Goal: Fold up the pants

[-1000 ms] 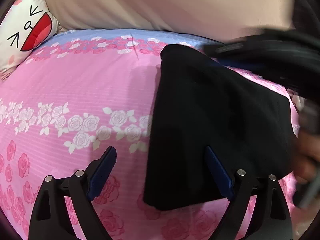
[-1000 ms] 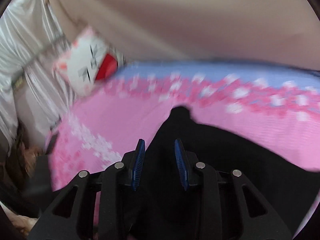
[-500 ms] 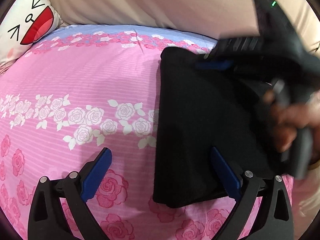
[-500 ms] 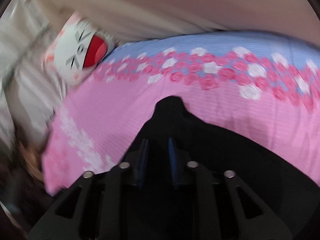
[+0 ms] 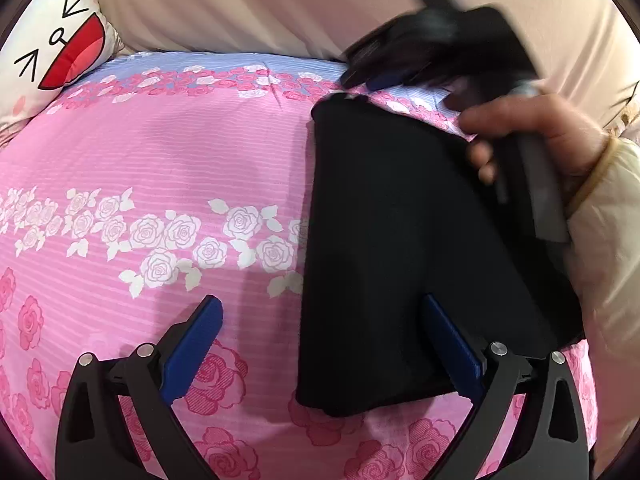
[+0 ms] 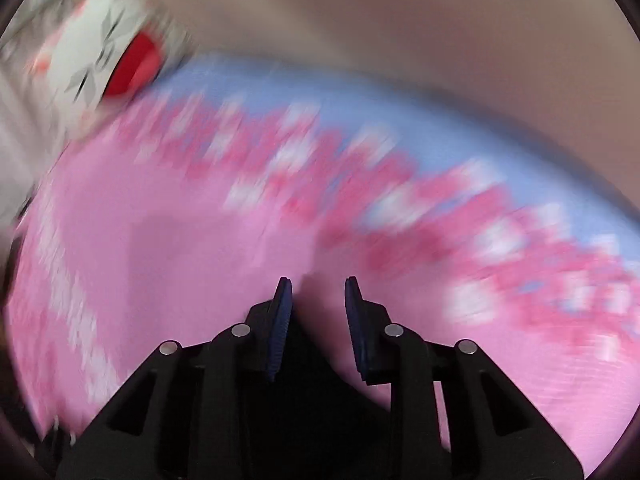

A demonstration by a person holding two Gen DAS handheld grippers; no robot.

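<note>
The black pants (image 5: 404, 248) lie folded into a compact rectangle on the pink rose bedsheet (image 5: 160, 168), right of centre in the left wrist view. My left gripper (image 5: 320, 344) is open wide and empty, hovering over the near left edge of the pants. My right gripper (image 5: 384, 76), held in a hand, is blurred above the far corner of the pants. In the right wrist view my right gripper (image 6: 318, 312) is partly open and empty; only a dark strip of the pants (image 6: 312, 392) shows low between its fingers.
A white cartoon-face pillow (image 5: 52, 52) lies at the far left; it also shows blurred in the right wrist view (image 6: 108, 60). A beige wall or headboard (image 5: 248, 4) runs behind the bed. The person's cream sleeve (image 5: 604, 264) is at the right.
My right gripper has let go of the pants' far corner, opened a little and lifted up and away from it. My left gripper has stayed open and nearly still.
</note>
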